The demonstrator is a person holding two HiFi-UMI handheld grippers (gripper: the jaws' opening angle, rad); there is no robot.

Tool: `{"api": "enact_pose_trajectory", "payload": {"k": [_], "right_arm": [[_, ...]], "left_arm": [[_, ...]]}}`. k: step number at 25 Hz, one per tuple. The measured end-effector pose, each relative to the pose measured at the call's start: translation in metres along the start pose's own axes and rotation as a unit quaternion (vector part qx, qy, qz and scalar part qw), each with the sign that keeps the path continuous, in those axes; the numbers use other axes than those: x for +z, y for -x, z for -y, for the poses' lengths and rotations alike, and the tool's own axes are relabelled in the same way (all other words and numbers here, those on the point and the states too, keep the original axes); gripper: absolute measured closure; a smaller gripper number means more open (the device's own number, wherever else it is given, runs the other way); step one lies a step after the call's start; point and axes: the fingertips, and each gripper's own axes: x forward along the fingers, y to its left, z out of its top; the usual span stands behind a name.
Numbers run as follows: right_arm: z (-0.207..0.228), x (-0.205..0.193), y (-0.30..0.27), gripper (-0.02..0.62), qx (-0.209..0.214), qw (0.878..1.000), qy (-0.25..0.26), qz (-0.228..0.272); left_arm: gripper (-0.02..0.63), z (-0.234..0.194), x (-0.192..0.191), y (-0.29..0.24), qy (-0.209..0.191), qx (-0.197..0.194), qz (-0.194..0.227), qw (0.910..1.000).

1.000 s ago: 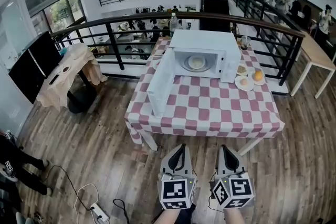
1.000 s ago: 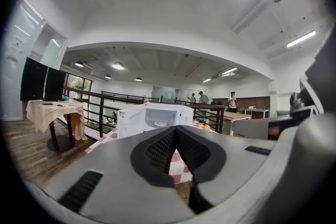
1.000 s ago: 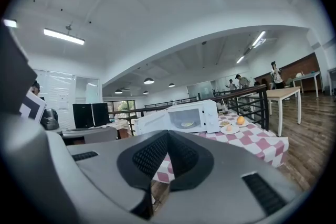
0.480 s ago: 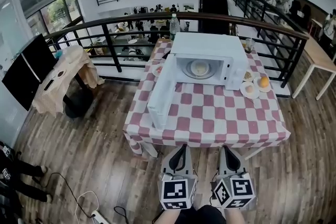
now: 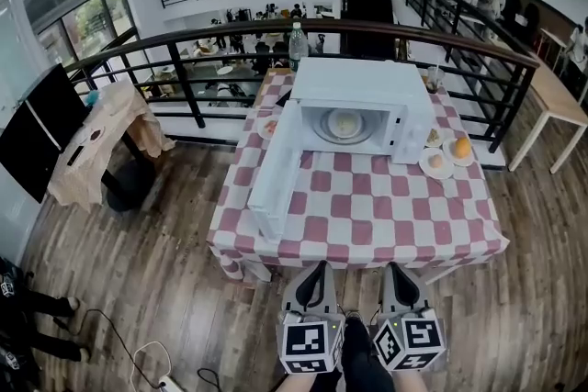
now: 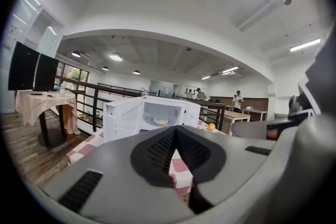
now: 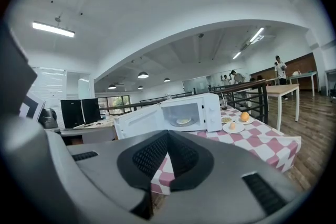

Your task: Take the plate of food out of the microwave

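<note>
Microwave door (image 5: 276, 170) stood swung wide at left over the worktop (image 5: 367, 216), a bare stretch lay open before the microwave (image 5: 363, 73) mouth, small plates (image 5: 435, 162) crowded its right, railing (image 5: 220, 33) ran behind.

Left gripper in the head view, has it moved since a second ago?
Yes. The left gripper has advanced toward the table. Its tips now meet the table's near edge, which sat a little farther off before.
</note>
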Motion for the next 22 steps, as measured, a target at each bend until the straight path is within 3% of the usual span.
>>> {"api": "enact_pose_trajectory", "payload": {"k": [22], "right_arm": [[0.072,0.049,-0.165,0.604,0.054,0.998,-0.002,-0.017]], "left_arm": [[0.598,-0.021,0.023,-0.171,0.019,0.055,-0.010,0.9982]]}}
